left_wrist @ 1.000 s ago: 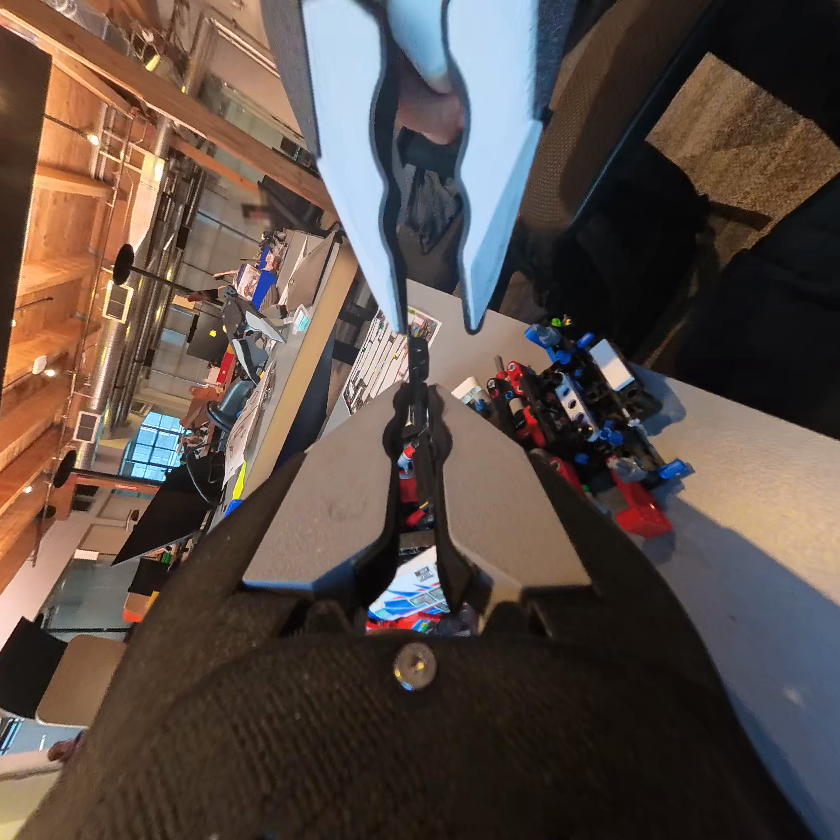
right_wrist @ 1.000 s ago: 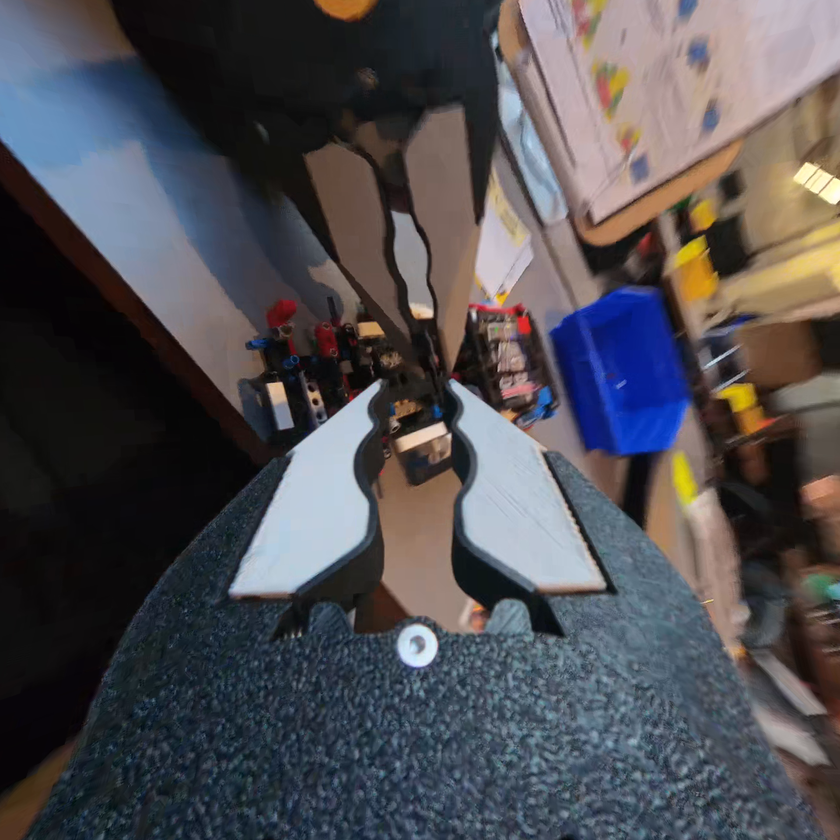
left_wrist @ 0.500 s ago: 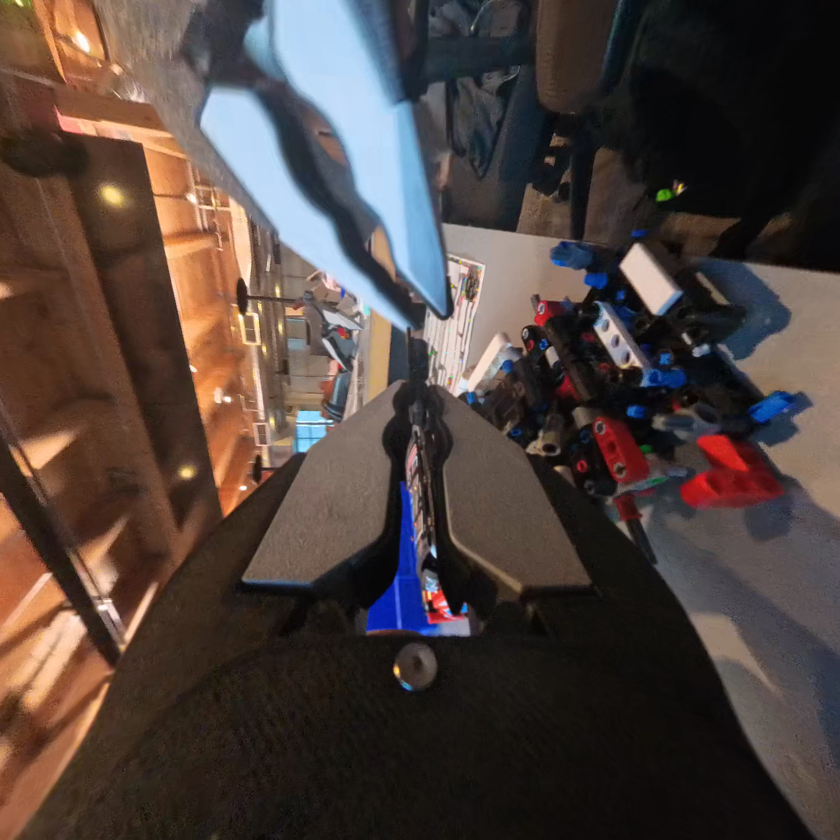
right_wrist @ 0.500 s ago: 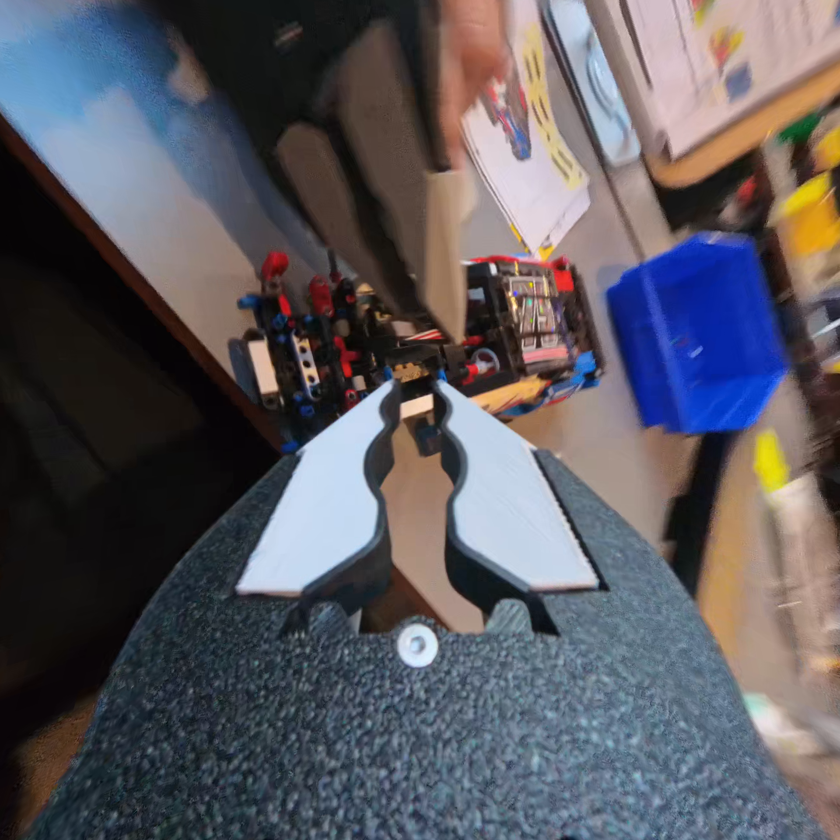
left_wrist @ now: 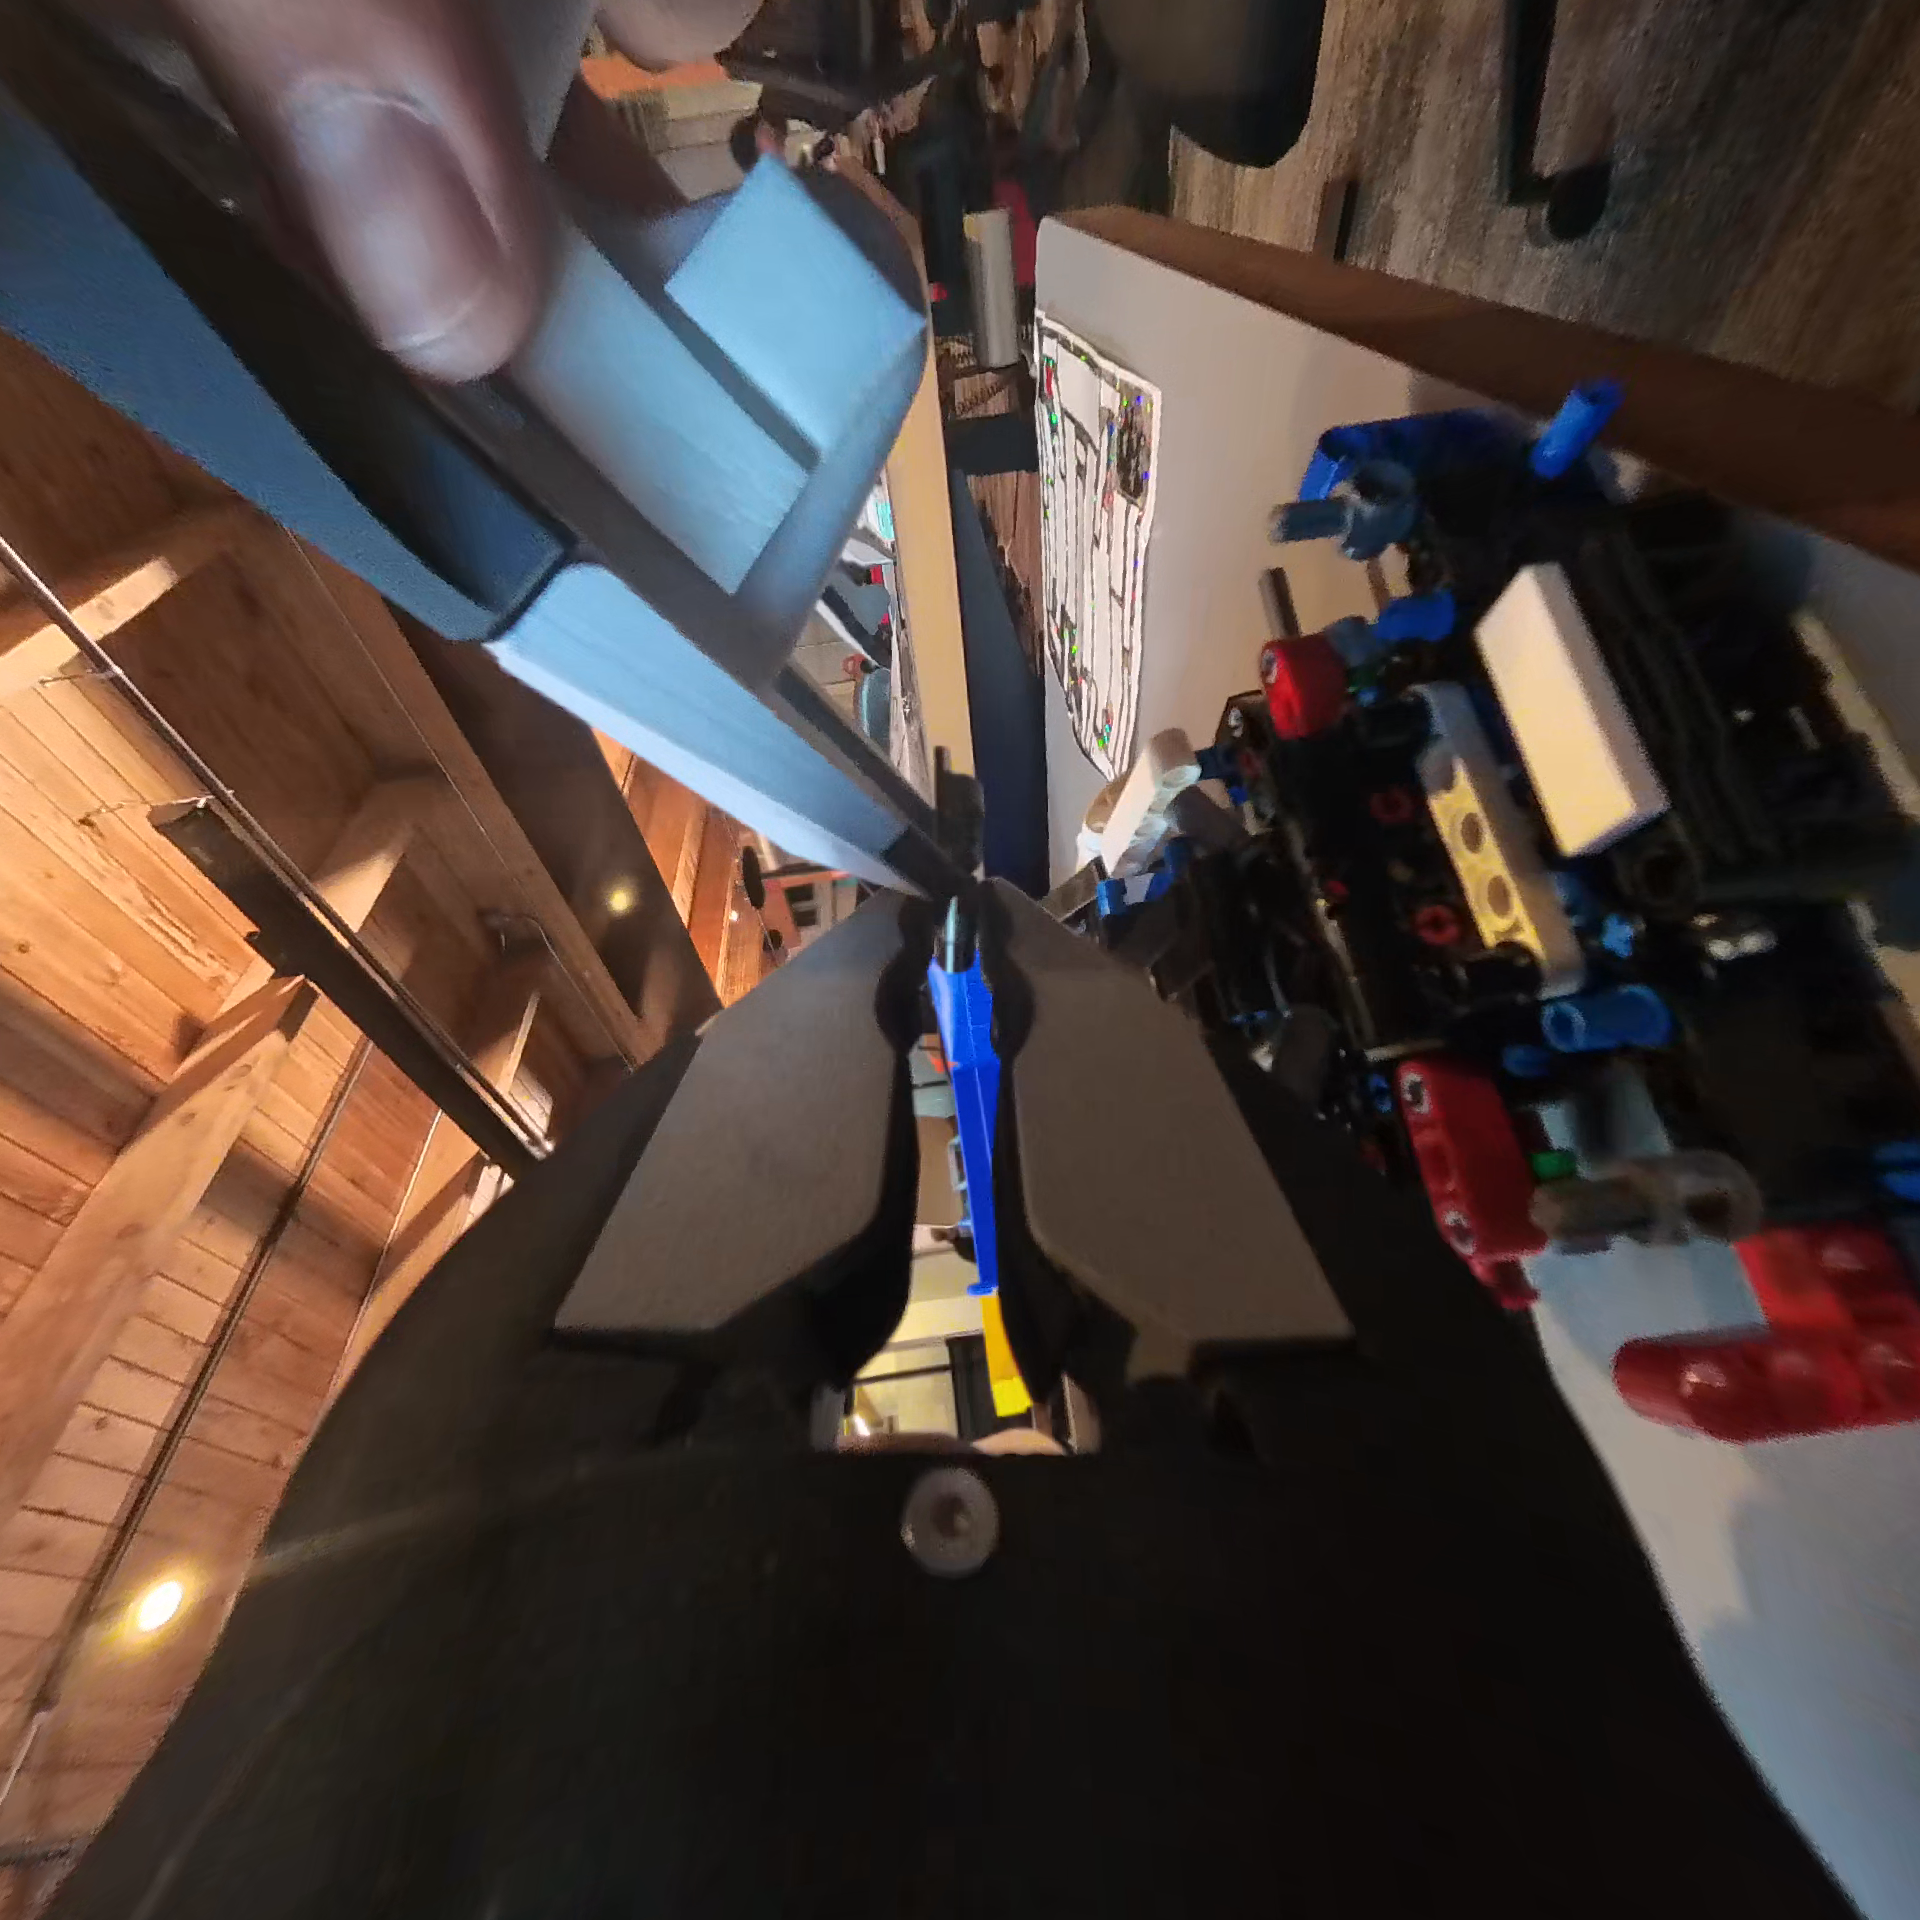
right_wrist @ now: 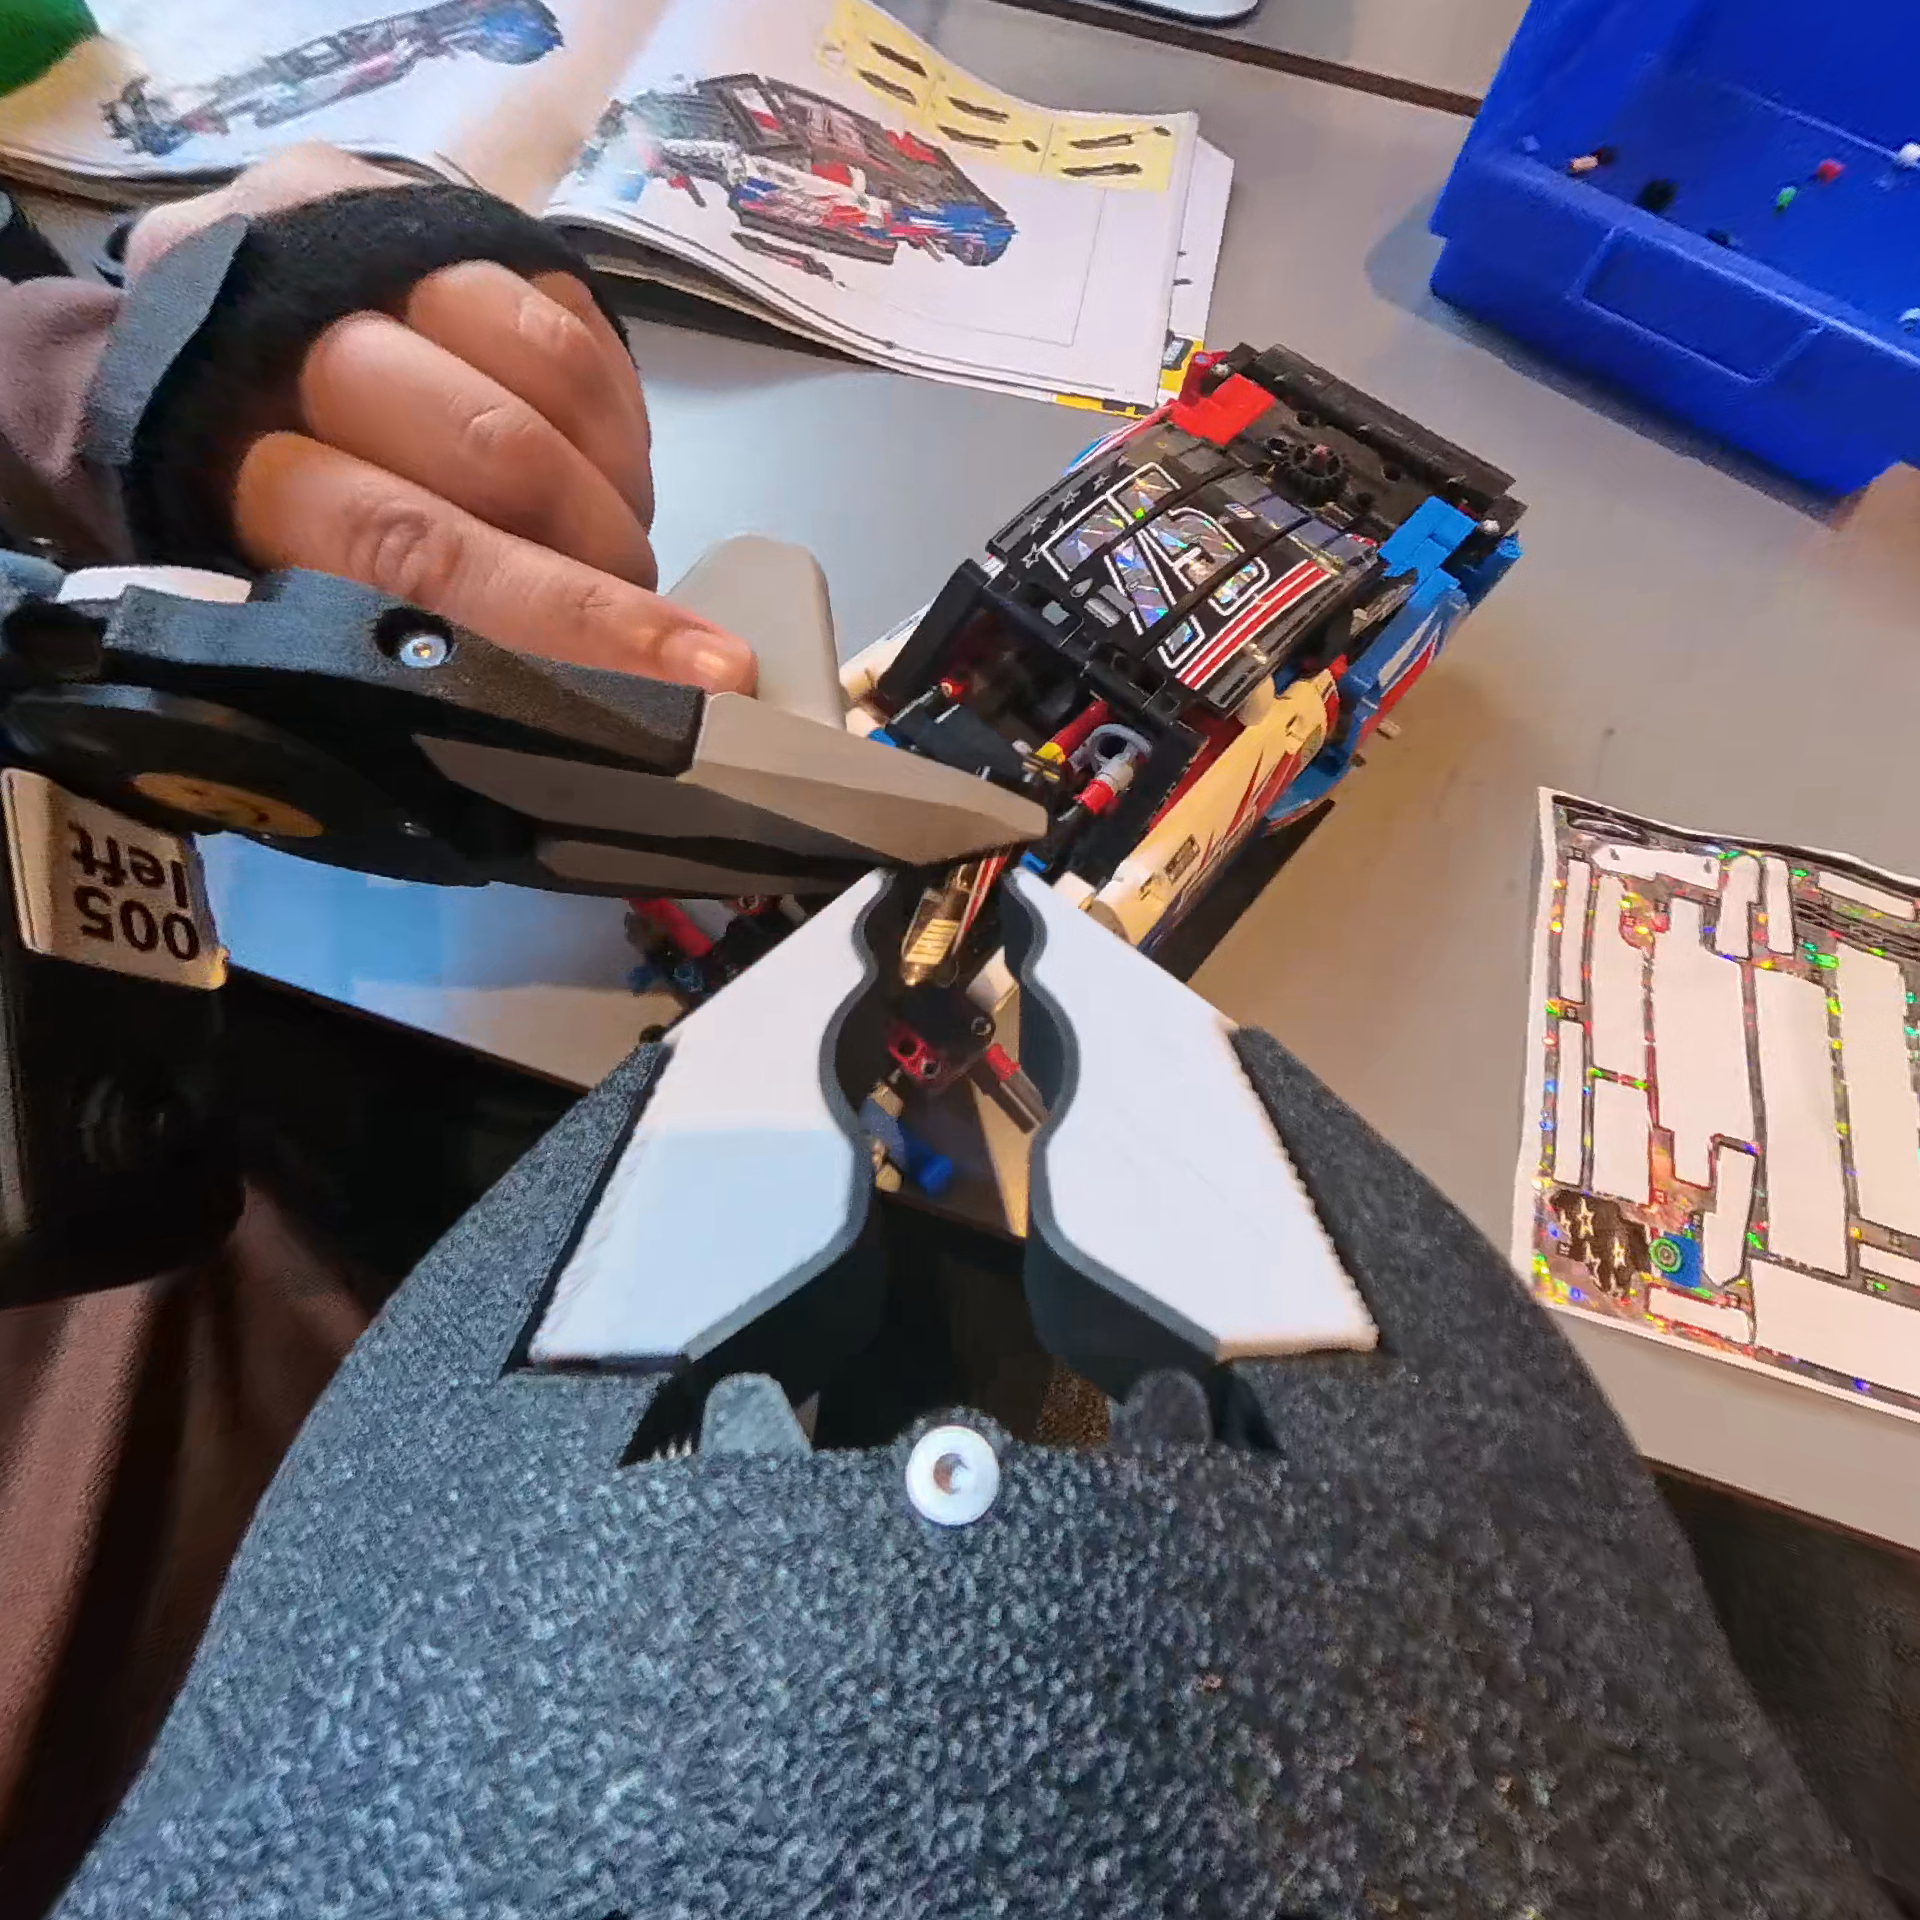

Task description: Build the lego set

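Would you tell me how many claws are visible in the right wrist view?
2: the right claw at bottom centre, and the left claw reaching in from the left, tips nearly meeting. None appears hidden.

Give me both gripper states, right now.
Left gripper: shut on a small thin piece.
Right gripper: open, jaws apart on either side of that piece, not visibly clamping it.

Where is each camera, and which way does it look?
Left wrist view: on the left tool, tipped sideways, facing the lego car; the right tool and a thumb show above.
Right wrist view: on the right tool, facing down at the car; left tool and gloved hand show at left.
Shared: car, sticker sheet, both tools.
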Tool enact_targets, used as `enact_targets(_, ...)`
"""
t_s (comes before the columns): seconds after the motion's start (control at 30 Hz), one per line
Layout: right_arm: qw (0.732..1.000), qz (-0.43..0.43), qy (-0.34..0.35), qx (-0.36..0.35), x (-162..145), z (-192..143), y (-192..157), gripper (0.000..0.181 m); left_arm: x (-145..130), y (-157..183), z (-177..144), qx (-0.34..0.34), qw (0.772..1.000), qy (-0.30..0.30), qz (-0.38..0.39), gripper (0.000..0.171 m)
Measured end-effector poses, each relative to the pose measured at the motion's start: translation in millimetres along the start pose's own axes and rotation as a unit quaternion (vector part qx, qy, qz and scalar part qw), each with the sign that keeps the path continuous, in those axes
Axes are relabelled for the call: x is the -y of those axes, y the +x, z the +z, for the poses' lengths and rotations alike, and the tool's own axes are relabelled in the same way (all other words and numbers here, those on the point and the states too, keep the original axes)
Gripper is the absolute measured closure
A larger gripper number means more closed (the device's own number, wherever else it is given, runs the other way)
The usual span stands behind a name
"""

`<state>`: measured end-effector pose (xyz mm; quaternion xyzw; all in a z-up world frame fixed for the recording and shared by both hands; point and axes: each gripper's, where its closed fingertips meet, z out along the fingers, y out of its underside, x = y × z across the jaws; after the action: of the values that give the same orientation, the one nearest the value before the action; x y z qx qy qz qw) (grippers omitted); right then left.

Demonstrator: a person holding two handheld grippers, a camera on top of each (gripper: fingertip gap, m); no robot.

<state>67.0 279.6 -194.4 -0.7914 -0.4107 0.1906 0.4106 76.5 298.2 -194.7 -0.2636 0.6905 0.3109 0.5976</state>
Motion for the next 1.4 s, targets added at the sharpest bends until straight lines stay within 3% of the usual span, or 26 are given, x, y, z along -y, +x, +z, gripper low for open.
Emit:
enact_targets(0.3,0.999,0.031,0.009,0.004,1,6,4,0.166,-6,-2,0,0.002,1.000,-0.016,0.001,0.167)
enact_targets(0.47,0.999,0.047,0.015,-0.016,-7,5,20,0.168,-11,-3,-3,-0.046,0.993,0.002,-0.105,0.165)
enact_targets(0.53,0.998,0.057,0.021,-0.021,-10,2,25,0.168,-18,-2,-5,-0.086,0.983,-0.001,-0.161,0.154)
enact_targets(0.6,0.997,0.064,0.021,-0.021,-14,1,30,0.168,-27,6,-11,-0.165,0.956,-0.009,-0.243,0.149)
enact_targets(0.7,0.997,0.066,0.025,-0.023,-20,-1,40,0.168,-36,24,-30,-0.301,0.866,-0.024,-0.399,0.134)
enact_targets(0.77,0.997,0.073,0.028,-0.013,-26,0,45,0.168,-37,26,-40,-0.345,0.811,-0.012,-0.473,0.141)
enact_targets(0.83,0.996,0.080,0.029,0.003,-31,2,49,0.168,-37,25,-44,-0.364,0.778,0.002,-0.512,0.148)
enact_targets(0.93,0.996,0.083,0.030,0.014,-38,1,53,0.168,-34,33,-43,-0.405,0.741,-0.018,-0.535,0.143)
enact_targets(1.17,0.995,0.079,0.053,0.029,-42,-14,57,0.168,-30,43,-26,-0.437,0.726,-0.065,-0.527,0.137)
enact_targets(1.4,0.996,0.059,0.064,0.036,-44,-21,59,0.168,-35,46,-22,-0.442,0.731,-0.100,-0.510,0.149)
